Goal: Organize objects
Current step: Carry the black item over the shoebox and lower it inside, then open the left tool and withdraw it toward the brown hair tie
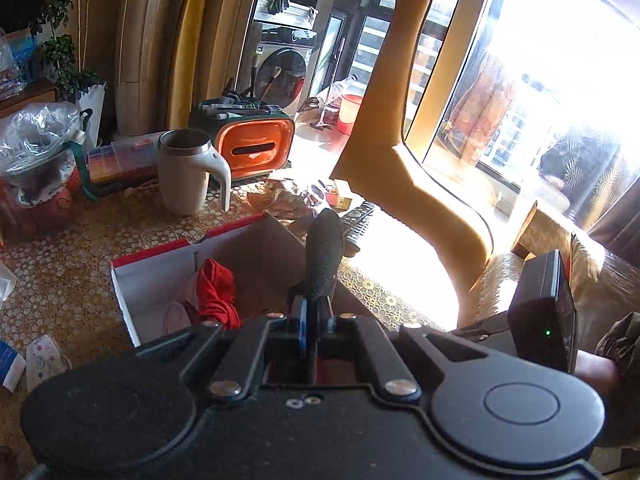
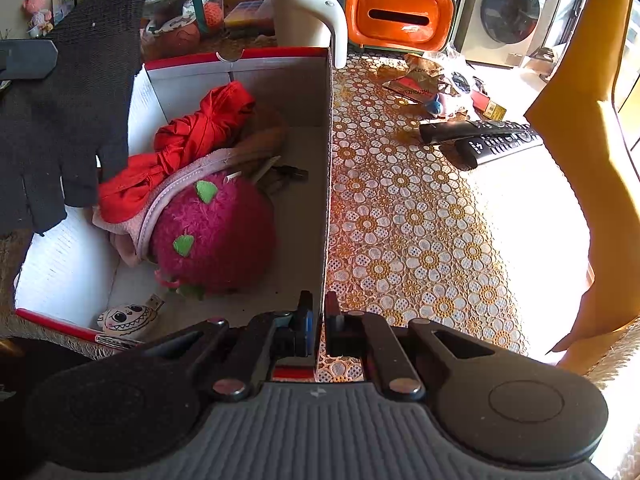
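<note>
Right wrist view: right claw clamps box wall; left claw pinches black glove; wrapper reads "ZHOUSHI".

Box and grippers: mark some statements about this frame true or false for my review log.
1. The right gripper is shut on the side wall of the box. True.
2. The left gripper is open and empty. False: it is shut on a dark glove.
3. The pink plush fruit lies on the table outside the box. False: it lies inside the box, beside a red cloth.
4. The black remote lies on the table, outside the box. True.
5. The white mug lies on its side. False: it stands upright beyond the box.
</note>
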Action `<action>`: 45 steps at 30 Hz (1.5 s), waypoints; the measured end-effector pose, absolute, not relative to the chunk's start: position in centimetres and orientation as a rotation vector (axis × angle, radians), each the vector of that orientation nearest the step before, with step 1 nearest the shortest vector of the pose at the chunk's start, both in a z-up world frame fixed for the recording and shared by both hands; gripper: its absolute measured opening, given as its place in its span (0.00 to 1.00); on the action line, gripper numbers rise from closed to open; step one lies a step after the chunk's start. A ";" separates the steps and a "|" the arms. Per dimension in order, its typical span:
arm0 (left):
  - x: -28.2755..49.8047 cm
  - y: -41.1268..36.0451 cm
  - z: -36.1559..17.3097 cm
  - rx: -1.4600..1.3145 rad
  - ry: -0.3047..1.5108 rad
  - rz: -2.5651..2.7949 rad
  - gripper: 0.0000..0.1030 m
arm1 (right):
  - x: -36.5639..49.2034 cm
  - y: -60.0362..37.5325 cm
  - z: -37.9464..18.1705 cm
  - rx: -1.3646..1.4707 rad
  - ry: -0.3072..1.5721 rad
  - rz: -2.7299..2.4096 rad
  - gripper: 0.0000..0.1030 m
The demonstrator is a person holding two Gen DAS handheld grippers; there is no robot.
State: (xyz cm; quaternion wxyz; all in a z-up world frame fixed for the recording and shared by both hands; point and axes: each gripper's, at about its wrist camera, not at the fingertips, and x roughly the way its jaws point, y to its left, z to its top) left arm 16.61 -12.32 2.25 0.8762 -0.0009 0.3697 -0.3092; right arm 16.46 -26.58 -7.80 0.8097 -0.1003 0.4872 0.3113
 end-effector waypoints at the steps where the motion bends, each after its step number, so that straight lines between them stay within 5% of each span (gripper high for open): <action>1: 16.8 -13.1 1.7 -0.004 0.787 -0.657 0.02 | 16.5 -26.6 -7.8 -0.214 1.041 0.666 0.05; 29: 19.2 -18.0 -7.9 0.079 1.030 -0.651 0.08 | 16.5 -26.9 -8.0 -0.199 1.041 0.683 0.05; 45: 16.8 -16.4 -6.6 0.105 0.965 -0.653 0.46 | 16.2 -27.0 -8.0 -0.206 1.041 0.686 0.05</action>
